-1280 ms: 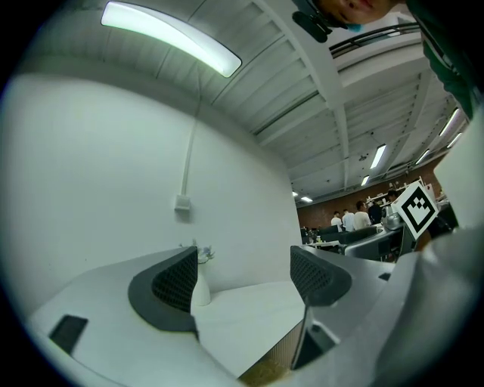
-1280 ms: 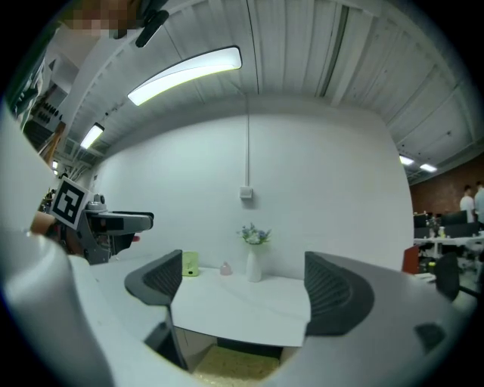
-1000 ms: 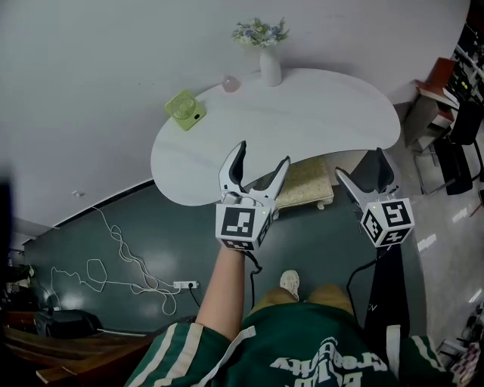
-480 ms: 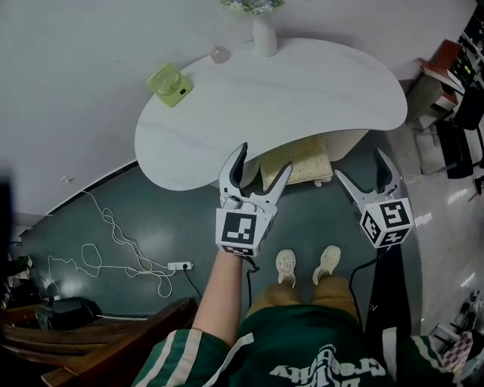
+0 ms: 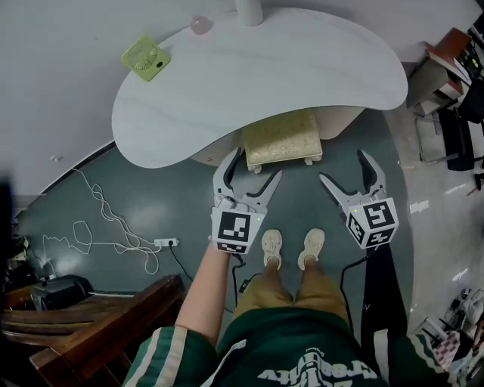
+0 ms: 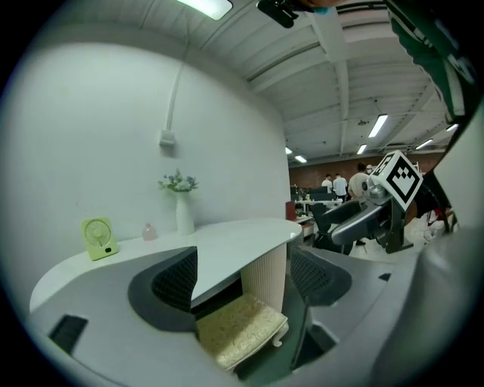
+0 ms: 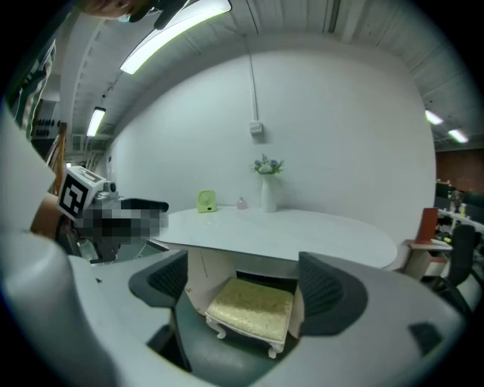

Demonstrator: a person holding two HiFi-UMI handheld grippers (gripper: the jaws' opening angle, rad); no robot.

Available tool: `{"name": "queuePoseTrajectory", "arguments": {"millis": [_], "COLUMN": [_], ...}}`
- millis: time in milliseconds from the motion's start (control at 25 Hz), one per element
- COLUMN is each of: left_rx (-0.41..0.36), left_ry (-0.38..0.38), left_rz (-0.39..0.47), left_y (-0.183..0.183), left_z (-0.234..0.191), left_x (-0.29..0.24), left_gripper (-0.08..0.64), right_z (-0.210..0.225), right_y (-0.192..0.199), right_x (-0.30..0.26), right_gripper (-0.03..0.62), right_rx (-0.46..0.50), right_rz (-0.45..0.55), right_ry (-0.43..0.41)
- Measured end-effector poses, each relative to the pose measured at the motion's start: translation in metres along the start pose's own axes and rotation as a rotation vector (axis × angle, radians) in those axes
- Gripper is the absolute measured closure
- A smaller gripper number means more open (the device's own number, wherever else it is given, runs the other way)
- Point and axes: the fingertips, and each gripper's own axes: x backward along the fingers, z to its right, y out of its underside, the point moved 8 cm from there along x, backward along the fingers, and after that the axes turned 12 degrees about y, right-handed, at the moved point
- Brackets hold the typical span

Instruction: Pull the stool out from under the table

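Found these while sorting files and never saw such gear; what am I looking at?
A person holds a two-jaw gripper in each hand: left gripper and right gripper. One picture comes from a head camera looking down; the other two from cameras riding on each gripper, looking along its jaws. On the white table stand a green fan, a vase and a small pink object. A cushioned stool sits partly under it. Both grippers are open, holding nothing.
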Motion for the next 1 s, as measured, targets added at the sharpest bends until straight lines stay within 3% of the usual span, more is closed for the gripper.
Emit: {"name": "queuePoseTrajectory", "arguments": {"millis": [360,680,1000], "left_rx": [0.054,0.102,0.16], "left_ry": [-0.089,-0.191,-0.168], "left_rz": [-0.162,-0.274,-0.392], "left_y": [0.073,0.138,0.256], "left_z": [0.048,0.055,0.025], "left_x": [-0.03,-0.047,-0.071], "left_gripper": [0.169,0.169,0.169], "right_z": [0.029,0.046,0.038], "right_y": [0.076,0.145,0.236], "right_x": [-0.013,-0.052,-0.12], "right_gripper": [0.124,0.149,0.152], "right_rx": [0.015,0.021,0.01], "right_rz": [-0.058,-0.126,-0.204], "right_ry": [-0.115,-0.195,-0.17]}}
